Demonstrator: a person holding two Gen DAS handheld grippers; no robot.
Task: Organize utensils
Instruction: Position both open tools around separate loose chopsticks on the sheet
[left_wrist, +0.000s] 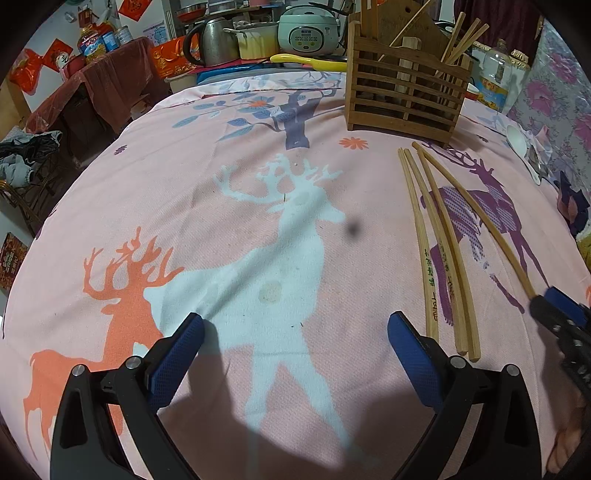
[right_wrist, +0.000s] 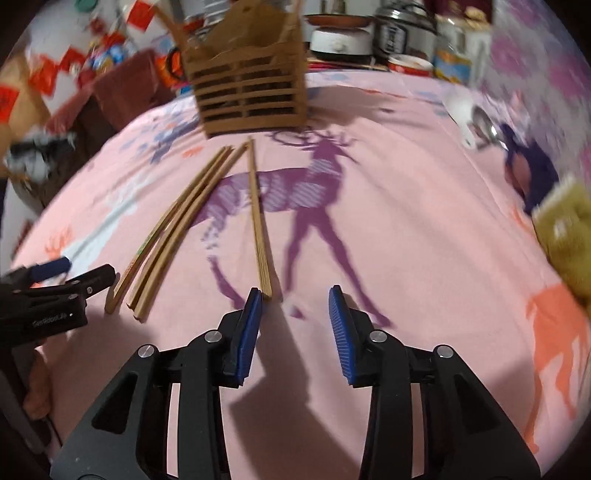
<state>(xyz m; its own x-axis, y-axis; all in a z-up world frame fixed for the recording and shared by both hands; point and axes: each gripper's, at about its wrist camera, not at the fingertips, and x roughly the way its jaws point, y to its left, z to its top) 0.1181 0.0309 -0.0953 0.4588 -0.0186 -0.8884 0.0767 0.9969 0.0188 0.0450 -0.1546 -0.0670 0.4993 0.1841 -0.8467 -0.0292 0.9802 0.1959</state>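
Lying on the pink deer-print cloth (left_wrist: 155, 192), four wooden chopsticks sit in front of the slatted wooden holder (left_wrist: 404, 92), their far tips close to its base. Three chopsticks (left_wrist: 439, 251) lie close together, almost touching along their length; the fourth, a lone chopstick (right_wrist: 258, 218), lies a little apart from them on the side away from the left gripper, over the purple deer print.

The right gripper (right_wrist: 297, 295) points down at the near end of that lone chopstick. Its jaws are apart, with bare cloth between them, and they grip nothing. The left blue pad (right_wrist: 249, 325) sits right at the chopstick's near tip; whether it actually touches the wood cannot be told. The right wrist view is blurred toward its edges.

The left gripper (left_wrist: 295, 325) hovers over the white deer print, beside the three chopsticks on the side away from the lone one. Its jaws stand wide apart and hold nothing.

More chopsticks stand upright in the holder. A white spoon (left_wrist: 517, 142) lies on the cloth to the right of the holder, near the table's edge. Behind the holder stand a rice cooker (left_wrist: 308, 31) and a kettle (left_wrist: 210, 40).
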